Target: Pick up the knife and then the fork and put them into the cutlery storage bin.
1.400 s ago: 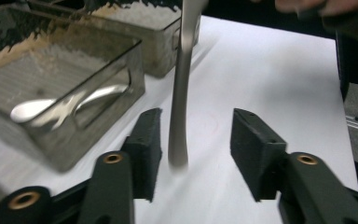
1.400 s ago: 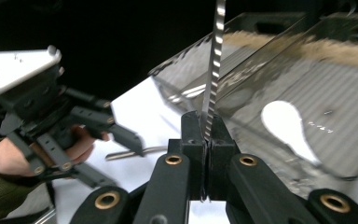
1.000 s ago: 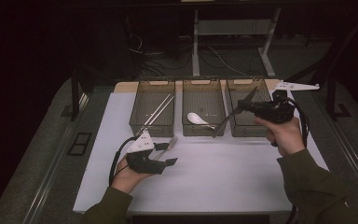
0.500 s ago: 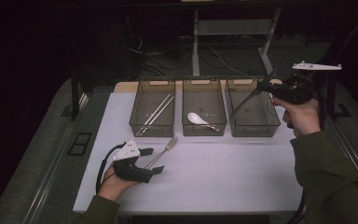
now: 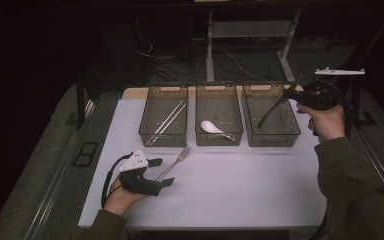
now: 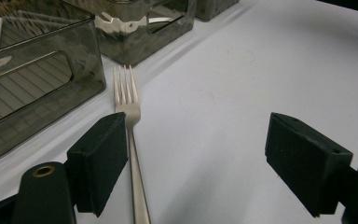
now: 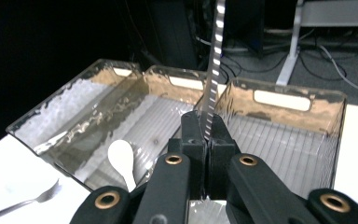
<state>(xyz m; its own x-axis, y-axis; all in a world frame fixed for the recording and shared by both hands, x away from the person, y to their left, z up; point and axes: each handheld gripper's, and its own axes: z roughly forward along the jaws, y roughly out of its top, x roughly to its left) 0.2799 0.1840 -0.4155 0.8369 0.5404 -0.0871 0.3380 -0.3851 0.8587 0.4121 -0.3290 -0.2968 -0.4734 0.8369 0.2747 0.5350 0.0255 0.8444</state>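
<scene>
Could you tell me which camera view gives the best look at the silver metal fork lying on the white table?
The left gripper view: the silver metal fork lies close-up, tines and handle sharp, beside one jaw pad. The high view shows it small, in front of the bins. The right gripper view catches just its tines at the corner.

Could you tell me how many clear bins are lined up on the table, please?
3. The left bin holds chopsticks, the middle bin holds a white spoon, and the right bin sits below the right tool.

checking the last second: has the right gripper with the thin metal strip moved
Yes. The right gripper, shut on the thin metal strip, has shifted right and up-frame, from over the right-hand clear plastic bin to beyond its far right corner.
</scene>
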